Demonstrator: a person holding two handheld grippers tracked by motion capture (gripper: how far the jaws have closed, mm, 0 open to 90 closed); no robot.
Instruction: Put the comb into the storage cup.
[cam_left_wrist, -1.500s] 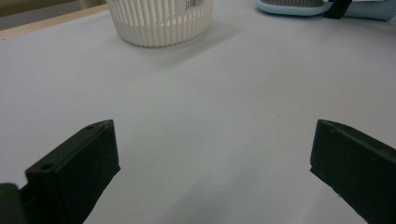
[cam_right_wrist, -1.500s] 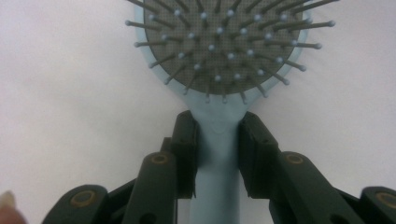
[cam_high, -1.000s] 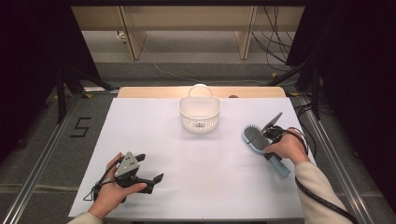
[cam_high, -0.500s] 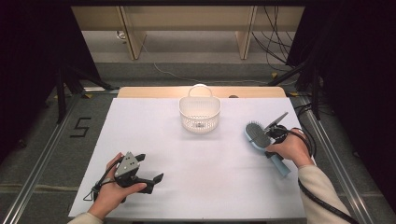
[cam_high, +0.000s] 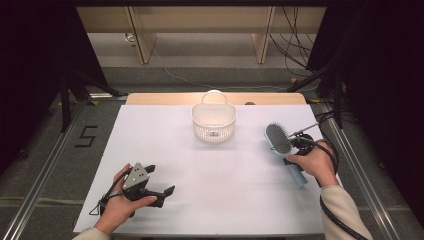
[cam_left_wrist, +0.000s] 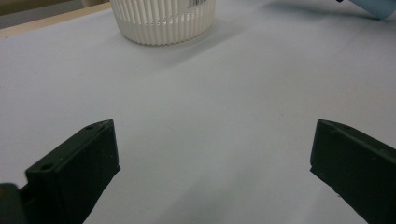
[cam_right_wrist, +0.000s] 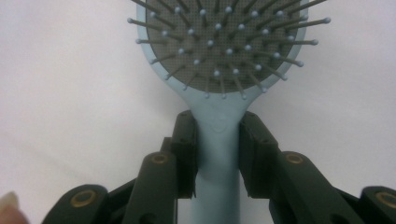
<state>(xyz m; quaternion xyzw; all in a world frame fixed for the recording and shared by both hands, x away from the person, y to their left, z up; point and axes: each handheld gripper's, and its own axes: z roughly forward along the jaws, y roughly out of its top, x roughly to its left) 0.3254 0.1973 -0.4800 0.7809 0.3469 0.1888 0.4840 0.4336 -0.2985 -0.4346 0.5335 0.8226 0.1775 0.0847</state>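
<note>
Right gripper view shows the right tongs clenched on the neck of a light blue hairbrush, bristles facing the camera. From the high view, the hairbrush sits at the bench's right side, near a white basket. Left tongs rest spread wide on the bench, grasping nothing.

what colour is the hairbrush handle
Light blue; the hairbrush handle shows best in the right gripper view.
</note>
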